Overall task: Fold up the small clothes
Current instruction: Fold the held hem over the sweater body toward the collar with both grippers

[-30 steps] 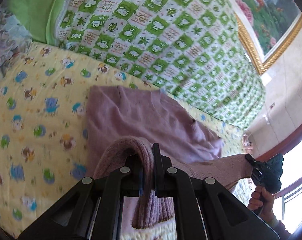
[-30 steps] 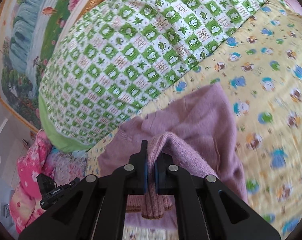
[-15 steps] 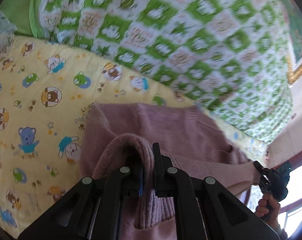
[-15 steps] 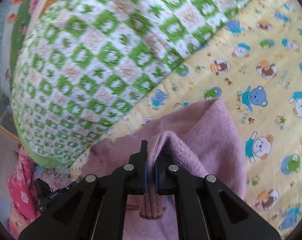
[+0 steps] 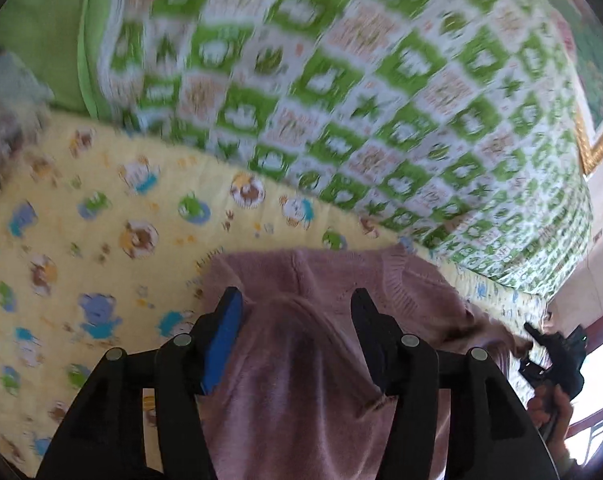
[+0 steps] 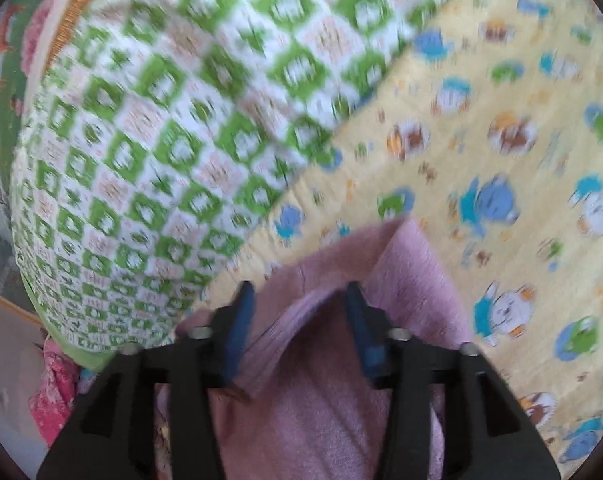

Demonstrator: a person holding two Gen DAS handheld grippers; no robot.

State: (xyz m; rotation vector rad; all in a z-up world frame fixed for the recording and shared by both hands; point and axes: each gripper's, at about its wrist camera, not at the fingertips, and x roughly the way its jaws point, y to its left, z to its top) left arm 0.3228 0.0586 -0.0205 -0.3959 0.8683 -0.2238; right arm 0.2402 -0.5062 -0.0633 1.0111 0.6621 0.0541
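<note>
Over the yellow cartoon-print bed sheet (image 5: 101, 216), the left gripper (image 5: 297, 304) and right gripper (image 6: 297, 296) hover low, angled toward the green checked quilt (image 5: 341, 92), jaws spread wide. The pink knit sweater (image 5: 301, 360) lies folded beneath them, running crosswise from one gripper to the other. Half a second ago both jaws pinched its fold; now they have let go.

Bed, yellow cartoon-animal sheet (image 5: 101, 248) (image 6: 501, 184). Lying on it — mauve knit sweater (image 5: 301, 368) (image 6: 333, 408), near edge, folded over itself. Green-and-white patterned quilt (image 5: 341, 92) (image 6: 181, 120) bunched along far side, just behind sweater — frames blurred.
</note>
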